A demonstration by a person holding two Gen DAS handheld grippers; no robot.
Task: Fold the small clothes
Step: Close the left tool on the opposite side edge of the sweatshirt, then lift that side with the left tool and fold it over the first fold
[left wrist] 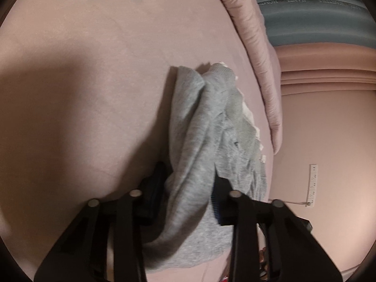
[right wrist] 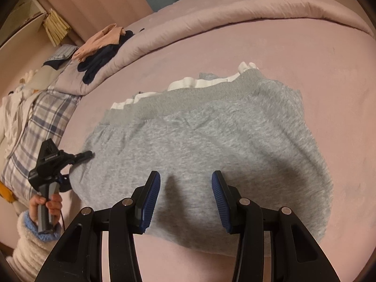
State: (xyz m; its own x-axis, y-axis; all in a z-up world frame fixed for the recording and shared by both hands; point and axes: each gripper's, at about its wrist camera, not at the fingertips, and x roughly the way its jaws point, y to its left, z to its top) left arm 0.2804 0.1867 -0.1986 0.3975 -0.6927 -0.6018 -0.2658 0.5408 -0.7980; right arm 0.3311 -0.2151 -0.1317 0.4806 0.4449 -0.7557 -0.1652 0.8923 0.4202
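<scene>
Grey sweatshirt (right wrist: 206, 145): spread on pink bedsheet (right wrist: 317, 54), ribbed hem away from the person, long axis running left to right. Right gripper (right wrist: 186, 197): jaws wide apart, holding nothing, poised over near edge. Left gripper (left wrist: 188, 188): jaws astride bunched left edge; grip cannot be told. Quilt (right wrist: 211, 16) beyond.
</scene>
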